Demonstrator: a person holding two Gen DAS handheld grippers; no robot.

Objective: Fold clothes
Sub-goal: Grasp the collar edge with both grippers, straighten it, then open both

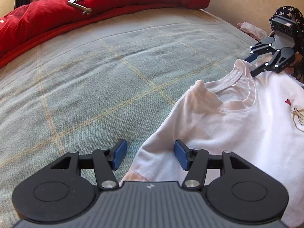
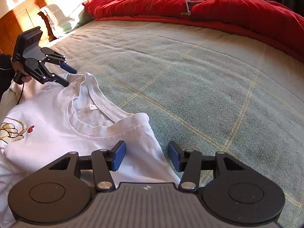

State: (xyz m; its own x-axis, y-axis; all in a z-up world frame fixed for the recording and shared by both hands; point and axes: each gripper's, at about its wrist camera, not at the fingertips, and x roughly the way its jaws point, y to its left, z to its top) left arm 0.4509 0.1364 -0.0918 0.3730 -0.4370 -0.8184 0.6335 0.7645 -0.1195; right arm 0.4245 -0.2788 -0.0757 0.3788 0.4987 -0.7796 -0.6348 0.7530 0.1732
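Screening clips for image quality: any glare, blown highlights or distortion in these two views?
Left wrist view: white T-shirt nearly blown out on its right side, fisheye bends the bed cover, dark vignette corners. Right wrist view: harsh sun washes out the pillow and wooden headboard; red duvet stays well exposed.

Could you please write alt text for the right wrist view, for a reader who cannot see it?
The open right gripper straddles the shoulder edge of a white T-shirt lying on a green checked bedspread. The open left gripper is at the shirt's far shoulder, and a red duvet is bunched behind.
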